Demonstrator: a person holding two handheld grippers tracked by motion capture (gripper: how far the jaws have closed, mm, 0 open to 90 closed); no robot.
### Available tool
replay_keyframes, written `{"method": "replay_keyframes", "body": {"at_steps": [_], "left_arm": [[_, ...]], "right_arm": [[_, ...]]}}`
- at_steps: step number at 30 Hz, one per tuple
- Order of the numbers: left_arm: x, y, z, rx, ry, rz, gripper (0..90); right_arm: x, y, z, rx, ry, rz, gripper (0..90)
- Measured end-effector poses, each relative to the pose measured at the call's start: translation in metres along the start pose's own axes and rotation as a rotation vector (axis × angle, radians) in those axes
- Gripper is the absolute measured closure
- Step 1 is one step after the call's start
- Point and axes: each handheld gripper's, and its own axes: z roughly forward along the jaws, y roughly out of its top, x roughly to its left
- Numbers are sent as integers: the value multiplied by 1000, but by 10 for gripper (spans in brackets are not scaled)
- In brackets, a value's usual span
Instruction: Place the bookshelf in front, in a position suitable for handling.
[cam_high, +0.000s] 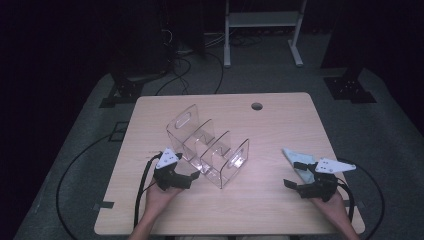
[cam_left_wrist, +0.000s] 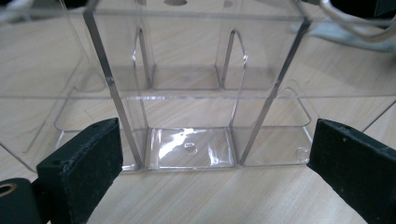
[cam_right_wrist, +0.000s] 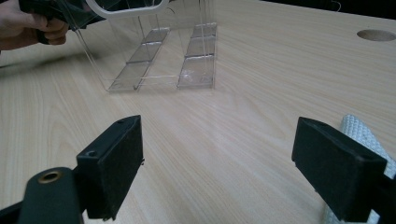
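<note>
I hold one gripper in each hand at the wooden table. My left gripper is near the front-left part of the table, and it points at the clear acrylic organizer, which stands in the middle of the table, a little to the left. The jaws of this gripper are wide apart and they hold nothing. In the left gripper view the organizer stands just in front of the jaws, and its thin transparent dividers rise upright between them; whether a jaw touches the plastic, I cannot tell. My right gripper is near the front-right part of the table, well apart from the organizer. Its jaws are also spread wide and nothing is between them, only the bare table surface. Just beside this gripper lies a pale folded cloth, flat on the table. In the right gripper view the cloth shows next to one jaw, and the organizer stands farther away, with my left hand close to it. A round cable hole is near the far edge of the table.
</note>
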Motion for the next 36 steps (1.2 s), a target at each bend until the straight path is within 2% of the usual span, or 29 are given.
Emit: {"method": "replay_keyframes", "body": {"at_steps": [5, 12, 14, 15, 18, 19, 20, 21, 23, 24, 25, 26, 28, 31, 32, 33, 34, 35, 36], "left_arm": [[1, -2, 9, 7, -5, 0, 19], [3, -1, 17, 5, 27, 14, 13], [4, -1, 18, 3, 41, 12, 13], [5, 0, 19, -16, 43, 11, 13], [6, 1, 21, -22, 51, 20, 13], [6, 2, 23, -25, 53, 25, 13], [6, 2, 26, -32, 54, 28, 15], [6, 2, 26, -32, 54, 28, 21], [7, 2, 27, -47, 49, 28, 30], [7, 2, 27, -52, 46, 32, 53], [6, 2, 28, -59, 44, 42, 53], [5, 2, 28, -64, 48, 55, 71], [5, 2, 28, -67, 47, 51, 73], [5, 2, 29, -70, 46, 43, 74], [5, 2, 29, -72, 47, 42, 73], [5, 2, 30, -75, 48, 41, 73], [5, 2, 30, -77, 49, 37, 71], [5, 2, 31, -80, 51, 36, 71], [4, 2, 32, -83, 51, 25, 65]], "right_arm": [[-2, 0, -1, 4, -4, 3, 159], [-10, 3, -6, 11, -24, 15, 161], [-13, 3, -8, 14, -41, 22, 162], [-18, 3, -11, 21, -56, 29, 162], [-24, 7, -14, 51, -66, 36, 167], [-26, 10, -16, 55, -77, 32, 183], [-33, 15, -20, 64, -90, 17, 238], [-33, 15, -20, 64, -90, 17, 238], [-42, 17, -19, 98, -123, 23, 277], [-52, 16, -11, 153, -137, 36, 309], [-52, 16, -11, 153, -137, 36, 309], [-63, 12, 0, 209, -164, 62, 343], [-69, 9, 8, 215, -183, 86, 370], [-74, 7, 13, 228, -199, 105, 401], [-76, 4, 20, 266, -194, 120, 410], [-76, 4, 20, 266, -194, 120, 410], [-74, 4, 23, 297, -224, 102, 452], [-74, 4, 23, 297, -224, 102, 452], [-71, 6, 26, 323, -250, 93, 461]]}}
